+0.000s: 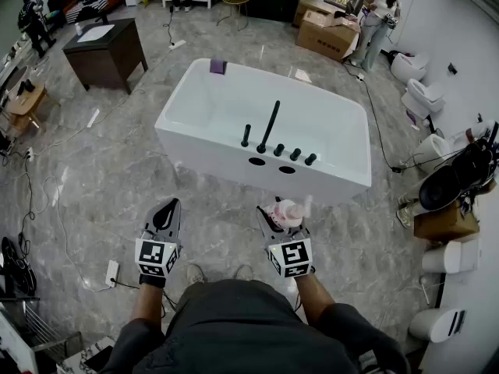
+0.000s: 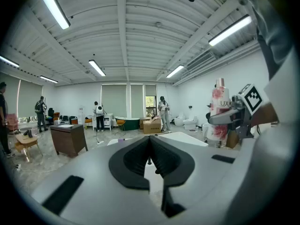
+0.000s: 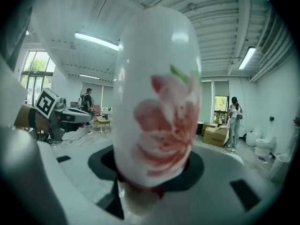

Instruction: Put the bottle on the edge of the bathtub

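Right gripper (image 1: 282,215) pinches the white plastic bottle with pink flower print (image 3: 159,97), jaws wide around its body. Left gripper (image 1: 166,215), at its 9 o'clock, is pressed together and empty. Step looks like carry: the white rectangular bathtub (image 1: 335,174) sits at 12 o'clock, well apart, so next comes reaching forward and lowering the bottle onto the near rim, beside the black faucet (image 1: 270,127).

White bottle (image 3: 159,102) with pink flowers; white bathtub (image 1: 203,153), black taps (image 1: 270,125).
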